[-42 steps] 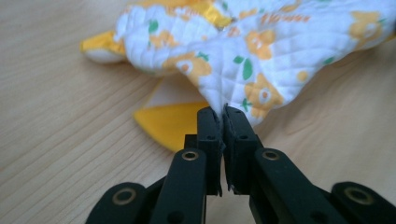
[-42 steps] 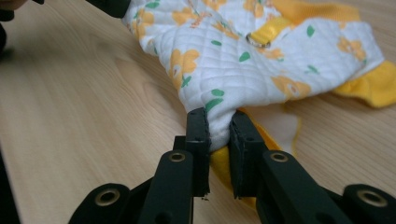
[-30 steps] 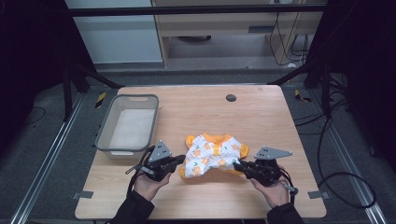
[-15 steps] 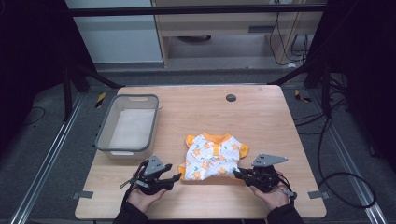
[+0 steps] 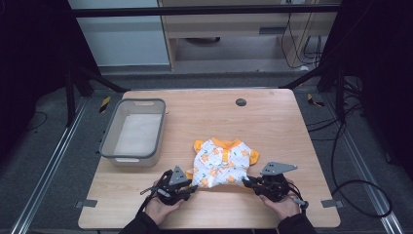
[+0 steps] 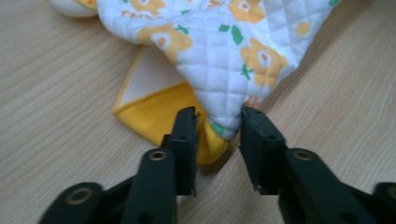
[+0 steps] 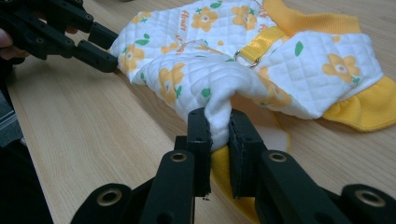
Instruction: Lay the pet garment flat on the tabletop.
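A small quilted white garment (image 5: 221, 161) with orange flowers and yellow trim lies on the wooden table (image 5: 272, 117). My left gripper (image 5: 192, 187) is at its near left corner. In the left gripper view the jaws (image 6: 217, 121) stand a little apart, with the corner of the garment (image 6: 219, 56) between them; they have just been closing and the cloth is not squeezed. My right gripper (image 5: 246, 183) is shut on the near right corner, and the garment (image 7: 261, 60) bunches between its pads (image 7: 217, 121). The left gripper (image 7: 114, 50) appears at the far side in the right gripper view.
A grey plastic bin (image 5: 109, 146) stands at the table's left side. A dark round hole (image 5: 240, 102) sits near the far edge. Bare wood lies to the right of the garment and behind it. The front edge is close below both hands.
My left gripper has drawn back toward the front edge and sunk to the table at the garment's near left corner. The garment now lies flatter. The right gripper has kept its hold.
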A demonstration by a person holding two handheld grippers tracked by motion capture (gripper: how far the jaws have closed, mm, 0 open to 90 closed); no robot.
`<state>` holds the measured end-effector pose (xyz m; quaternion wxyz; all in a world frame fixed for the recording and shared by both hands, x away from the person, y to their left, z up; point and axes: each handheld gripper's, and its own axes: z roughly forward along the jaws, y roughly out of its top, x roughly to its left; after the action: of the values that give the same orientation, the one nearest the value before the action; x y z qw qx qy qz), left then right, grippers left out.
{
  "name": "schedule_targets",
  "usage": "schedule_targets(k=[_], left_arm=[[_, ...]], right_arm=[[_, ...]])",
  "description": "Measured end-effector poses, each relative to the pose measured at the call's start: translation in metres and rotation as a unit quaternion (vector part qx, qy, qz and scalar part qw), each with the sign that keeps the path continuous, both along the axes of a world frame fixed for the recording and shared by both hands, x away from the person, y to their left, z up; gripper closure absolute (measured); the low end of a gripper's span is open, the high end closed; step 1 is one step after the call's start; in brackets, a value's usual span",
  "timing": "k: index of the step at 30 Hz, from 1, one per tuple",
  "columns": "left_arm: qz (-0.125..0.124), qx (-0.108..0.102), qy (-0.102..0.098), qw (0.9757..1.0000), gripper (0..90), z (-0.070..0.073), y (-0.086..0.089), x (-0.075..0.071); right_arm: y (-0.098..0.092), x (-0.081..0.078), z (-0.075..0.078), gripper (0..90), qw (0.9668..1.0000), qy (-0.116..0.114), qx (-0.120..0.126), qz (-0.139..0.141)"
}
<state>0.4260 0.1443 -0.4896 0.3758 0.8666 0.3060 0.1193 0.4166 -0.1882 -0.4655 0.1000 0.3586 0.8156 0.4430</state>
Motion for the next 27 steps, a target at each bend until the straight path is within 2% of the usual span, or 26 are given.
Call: schedule_targets(k=[2,5,7,11,14,16,17,21,24,27], left_arm=[[-0.004,0.003,0.004,1.0000,80.6,0.004,0.000,0.000],[-0.007,-0.007,0.004,0.9999,83.0,0.012,0.002,-0.002],[-0.007,-0.030,0.005,0.9995,83.4,0.023,0.006,-0.004],[-0.010,-0.073,-0.011,0.9973,83.5,0.050,0.017,-0.009],[0.006,-0.083,-0.007,0.9965,83.4,0.061,0.020,0.002],[0.027,-0.090,0.006,0.9956,83.3,0.058,0.019,0.017],[0.040,-0.089,0.011,0.9952,83.2,0.054,0.018,0.025],[0.079,-0.081,0.021,0.9934,82.4,0.038,0.013,0.051],[0.095,-0.065,0.011,0.9933,80.4,0.027,0.007,0.062],[0.097,-0.063,-0.002,0.9933,74.4,0.023,0.005,0.065]], right_arm=[[0.000,0.000,0.001,80.6,1.0000,-0.002,0.001,0.001],[0.000,0.000,0.002,80.6,1.0000,-0.005,0.003,0.002],[-0.002,-0.001,0.005,80.6,0.9999,-0.008,0.007,0.000],[-0.007,-0.003,0.017,80.4,0.9993,-0.020,0.030,-0.004],[-0.007,0.005,0.026,80.3,0.9983,-0.020,0.053,-0.015],[-0.003,0.016,0.027,80.3,0.9982,-0.018,0.051,-0.025],[0.000,0.025,0.025,80.3,0.9984,-0.017,0.040,-0.037],[0.008,0.054,0.008,79.3,0.9972,-0.002,0.017,-0.073],[0.015,0.068,-0.009,76.6,0.9956,-0.006,-0.012,-0.092],[0.019,0.071,-0.014,73.6,0.9945,-0.023,-0.033,-0.097]])
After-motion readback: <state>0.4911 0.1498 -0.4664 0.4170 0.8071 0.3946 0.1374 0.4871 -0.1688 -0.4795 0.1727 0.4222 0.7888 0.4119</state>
